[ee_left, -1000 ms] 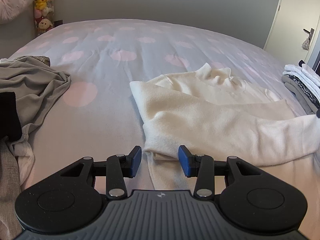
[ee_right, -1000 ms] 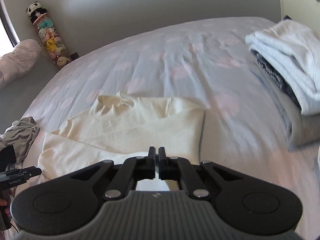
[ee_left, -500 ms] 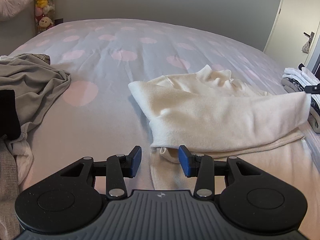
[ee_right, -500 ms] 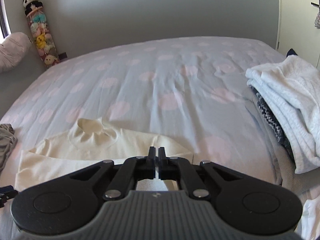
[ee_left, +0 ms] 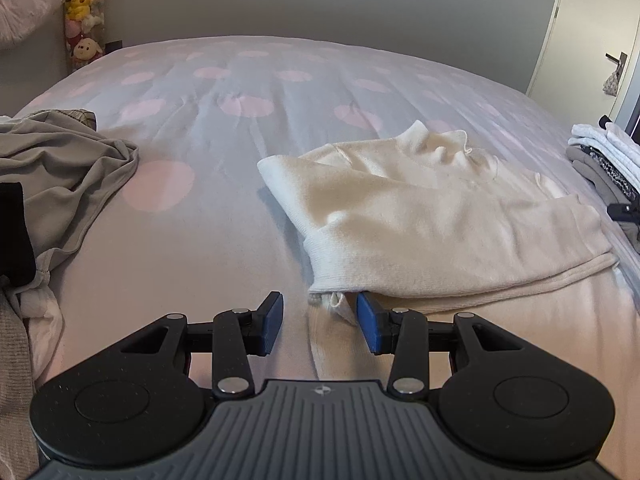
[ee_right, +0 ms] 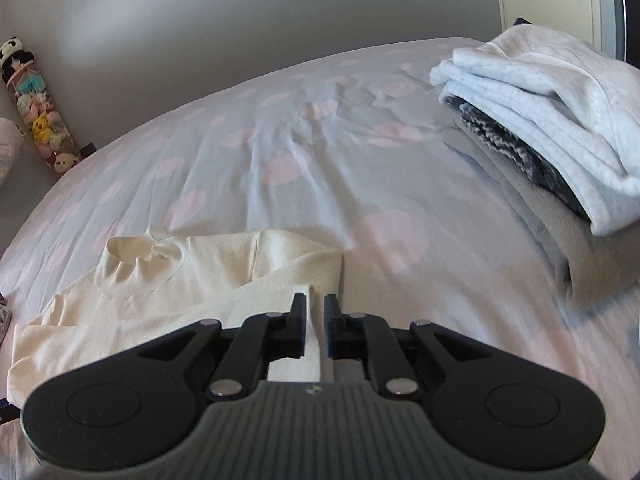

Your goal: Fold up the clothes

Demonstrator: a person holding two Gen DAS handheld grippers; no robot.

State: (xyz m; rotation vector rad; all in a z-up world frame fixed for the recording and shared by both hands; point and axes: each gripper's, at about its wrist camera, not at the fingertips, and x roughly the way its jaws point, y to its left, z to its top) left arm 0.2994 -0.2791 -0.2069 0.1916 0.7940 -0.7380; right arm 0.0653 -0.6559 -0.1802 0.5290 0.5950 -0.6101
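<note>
A cream turtleneck sweater (ee_left: 420, 216) lies flat on the polka-dot bed (ee_left: 208, 240), with one sleeve folded across its body. My left gripper (ee_left: 320, 322) is open and low at the sweater's near edge, where a crumpled cuff (ee_left: 334, 302) lies between its blue pads (ee_left: 368, 326). In the right wrist view the sweater (ee_right: 180, 292) is at lower left. My right gripper (ee_right: 316, 320) has its jaws slightly parted, and the sleeve end (ee_right: 302, 292) lies loosely between them. The tip of the right gripper (ee_left: 624, 211) shows at the sweater's right side.
A stack of folded clothes (ee_right: 540, 100) sits on the bed's right side. Crumpled grey garments (ee_left: 60, 172) are piled at the left. A tube of plush toys (ee_left: 84, 12) stands by the far wall, and a door (ee_left: 592, 32) is at the right.
The right gripper carried the sleeve across the sweater, lowered it onto the body, and its jaws parted slightly. The left gripper stayed open at the near edge.
</note>
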